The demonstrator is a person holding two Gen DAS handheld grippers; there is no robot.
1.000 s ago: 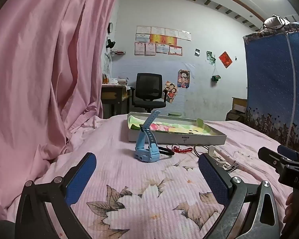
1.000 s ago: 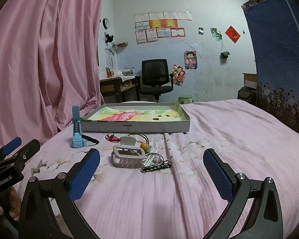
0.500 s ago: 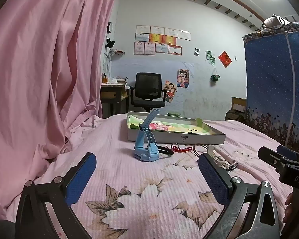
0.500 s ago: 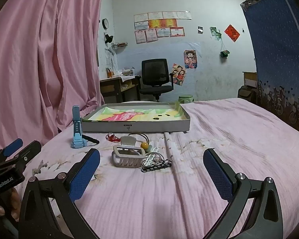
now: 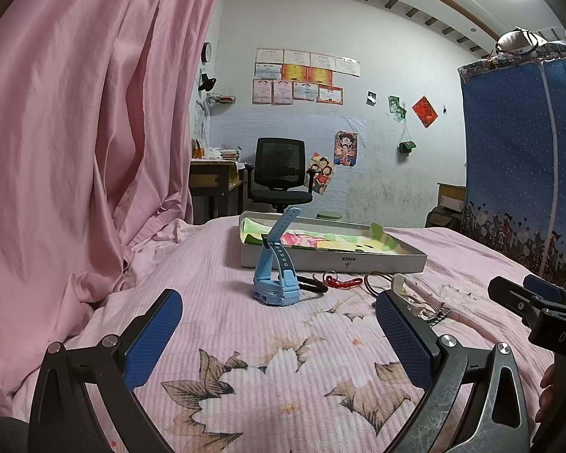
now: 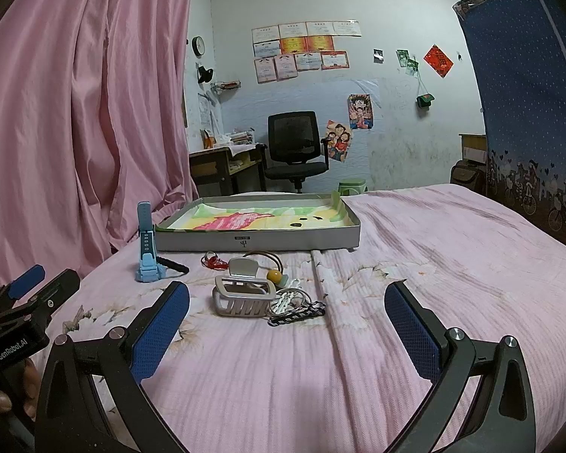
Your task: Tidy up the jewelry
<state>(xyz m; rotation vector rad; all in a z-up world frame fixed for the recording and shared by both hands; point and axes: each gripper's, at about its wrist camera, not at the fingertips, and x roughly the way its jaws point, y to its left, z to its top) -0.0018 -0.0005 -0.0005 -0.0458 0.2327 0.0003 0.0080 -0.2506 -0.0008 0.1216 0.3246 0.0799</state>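
A shallow grey box (image 5: 332, 262) (image 6: 258, 241) lined with coloured paper lies on the pink bed. In front of it stands a blue watch (image 5: 277, 273) (image 6: 147, 255), its strap upright. Beside the watch lie a black clip (image 5: 311, 285), a red bracelet (image 5: 341, 282) (image 6: 213, 261) and brown hair rings (image 6: 264, 255). Nearer sits a silver claw clip (image 6: 243, 294), with a bead tie (image 6: 273, 275) and a braided chain (image 6: 298, 312). My left gripper (image 5: 277, 324) is open, short of the watch. My right gripper (image 6: 286, 321) is open, just short of the claw clip.
A pink curtain (image 5: 75, 151) hangs along the left side of the bed. A blue fabric wardrobe (image 5: 524, 173) stands on the right. A black office chair (image 6: 296, 147) and a desk (image 6: 226, 166) stand beyond the bed's far end. A hand (image 5: 551, 385) holds the other gripper at the right.
Both views have crept slightly forward toward the items. Nothing on the bed has moved and both grippers stay open.
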